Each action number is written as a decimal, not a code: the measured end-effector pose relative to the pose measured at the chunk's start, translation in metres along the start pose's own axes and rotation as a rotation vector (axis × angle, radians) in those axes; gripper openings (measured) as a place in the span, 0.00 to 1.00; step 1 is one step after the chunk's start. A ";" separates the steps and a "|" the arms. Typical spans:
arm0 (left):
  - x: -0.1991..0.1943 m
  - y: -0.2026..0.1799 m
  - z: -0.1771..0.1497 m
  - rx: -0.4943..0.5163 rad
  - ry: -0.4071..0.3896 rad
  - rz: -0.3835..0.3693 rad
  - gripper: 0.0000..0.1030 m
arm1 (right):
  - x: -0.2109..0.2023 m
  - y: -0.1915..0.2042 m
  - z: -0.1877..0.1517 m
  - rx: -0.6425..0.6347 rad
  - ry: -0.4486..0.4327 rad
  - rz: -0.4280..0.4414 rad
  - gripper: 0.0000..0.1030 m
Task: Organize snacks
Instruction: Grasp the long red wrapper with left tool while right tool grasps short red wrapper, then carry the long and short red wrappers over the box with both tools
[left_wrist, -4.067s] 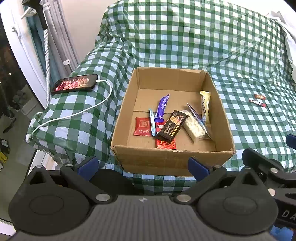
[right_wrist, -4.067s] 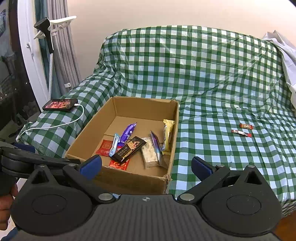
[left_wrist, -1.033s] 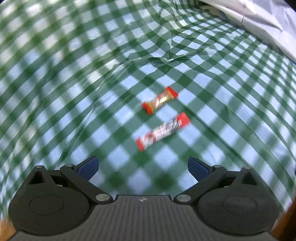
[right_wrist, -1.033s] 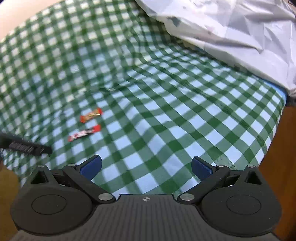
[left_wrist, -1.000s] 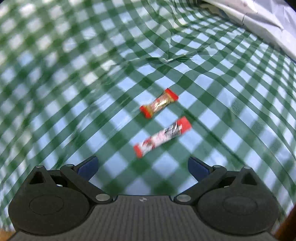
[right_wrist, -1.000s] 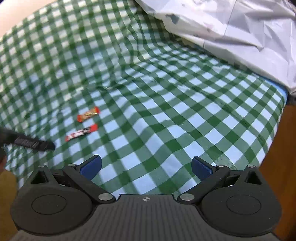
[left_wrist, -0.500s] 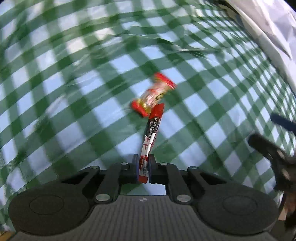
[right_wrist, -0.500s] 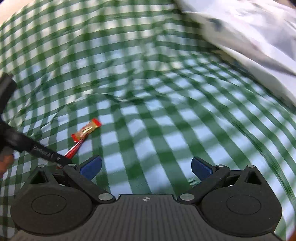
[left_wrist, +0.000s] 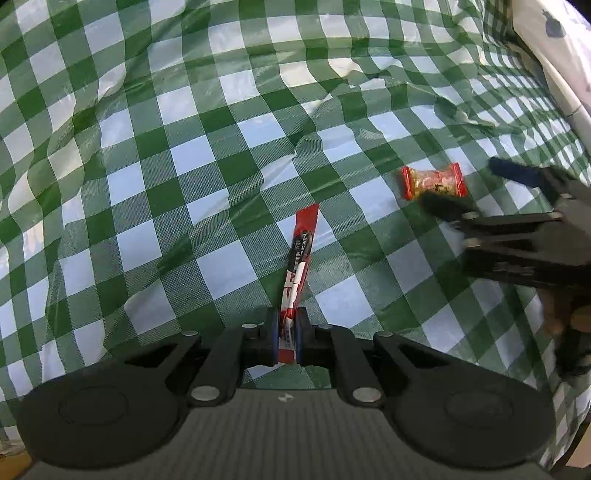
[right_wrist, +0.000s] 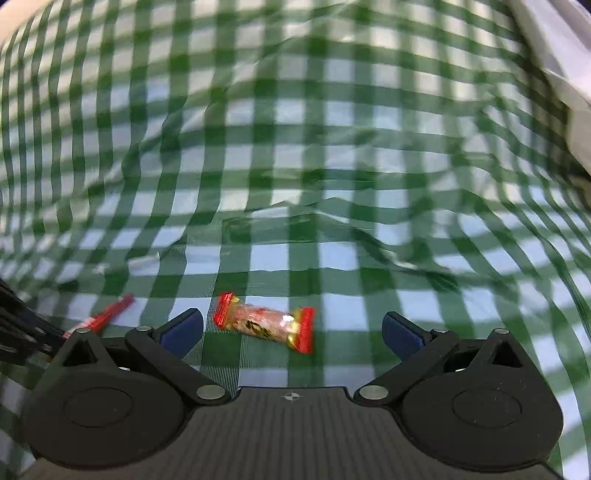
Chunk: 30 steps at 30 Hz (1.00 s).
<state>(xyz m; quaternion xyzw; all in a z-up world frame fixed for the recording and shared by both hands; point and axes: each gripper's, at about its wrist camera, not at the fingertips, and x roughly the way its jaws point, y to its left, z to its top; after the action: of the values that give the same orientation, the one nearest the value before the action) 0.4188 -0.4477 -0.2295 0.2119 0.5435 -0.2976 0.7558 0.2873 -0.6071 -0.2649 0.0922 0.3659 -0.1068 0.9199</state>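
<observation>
My left gripper (left_wrist: 286, 332) is shut on the near end of a long red snack stick (left_wrist: 300, 258), which points away over the green checked cloth (left_wrist: 184, 147). A small red and gold candy (left_wrist: 433, 181) lies to the right of it. In the right wrist view the same candy (right_wrist: 264, 325) lies on the cloth between the fingers of my open right gripper (right_wrist: 291, 330). The red stick (right_wrist: 103, 316) shows at the left there, held by the left gripper (right_wrist: 55, 339). The right gripper (left_wrist: 476, 197) shows at the right edge of the left wrist view.
A white sheet (right_wrist: 546, 55) lies over the far right of the checked cloth. The cloth is wrinkled around the snacks (left_wrist: 306, 122). The cardboard box is out of view.
My left gripper has lifted the red stick away from the candy. My right gripper has moved in close and now has its open fingers on either side of the candy.
</observation>
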 end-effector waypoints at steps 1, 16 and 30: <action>0.000 0.001 0.000 -0.006 -0.003 -0.008 0.09 | 0.007 0.002 0.000 -0.012 0.015 0.001 0.99; -0.098 -0.002 -0.053 -0.115 -0.159 -0.112 0.08 | -0.053 0.011 -0.023 0.048 -0.038 -0.091 0.17; -0.280 0.007 -0.236 -0.239 -0.290 -0.075 0.08 | -0.300 0.130 -0.101 0.265 -0.073 0.100 0.17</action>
<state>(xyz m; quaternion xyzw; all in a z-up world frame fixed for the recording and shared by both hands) 0.1949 -0.2290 -0.0397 0.0550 0.4681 -0.2862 0.8342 0.0423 -0.4185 -0.1172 0.2269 0.3099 -0.1114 0.9166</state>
